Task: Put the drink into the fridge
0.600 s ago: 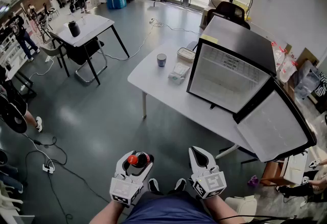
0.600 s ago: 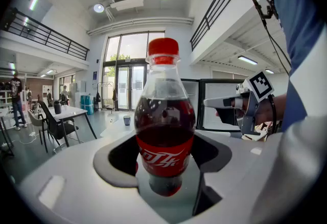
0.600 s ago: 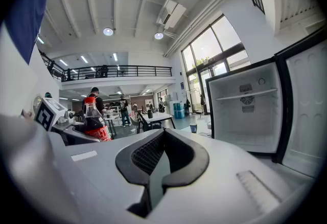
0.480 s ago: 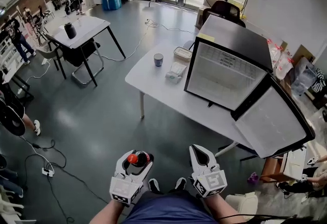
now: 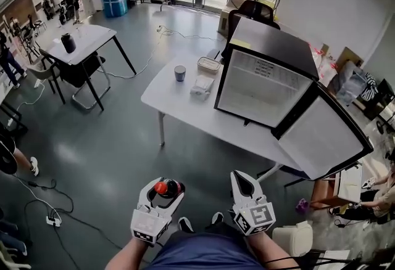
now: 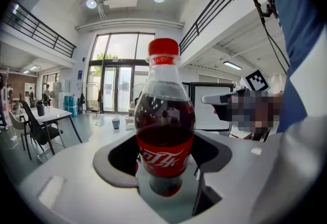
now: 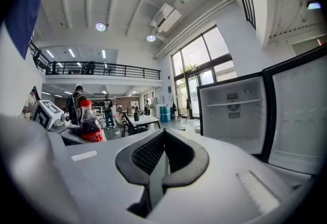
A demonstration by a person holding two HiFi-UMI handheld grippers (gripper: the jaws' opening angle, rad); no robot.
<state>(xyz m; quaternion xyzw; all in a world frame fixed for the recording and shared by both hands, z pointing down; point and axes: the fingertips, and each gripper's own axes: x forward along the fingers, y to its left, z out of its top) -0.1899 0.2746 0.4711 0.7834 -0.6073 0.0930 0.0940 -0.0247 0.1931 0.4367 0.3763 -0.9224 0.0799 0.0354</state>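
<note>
Left gripper [image 5: 165, 184] clamps cola bottle [image 6: 164, 131] upright (apparently below label); right gripper [image 5: 241, 176] closed.

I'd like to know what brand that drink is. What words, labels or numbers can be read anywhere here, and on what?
Red label on the bottle: white brand script, only partly showing; I cannot read it for certain.
Sticker inside the fridge: printed lines, too small to read.
Nothing else is legible.
</note>
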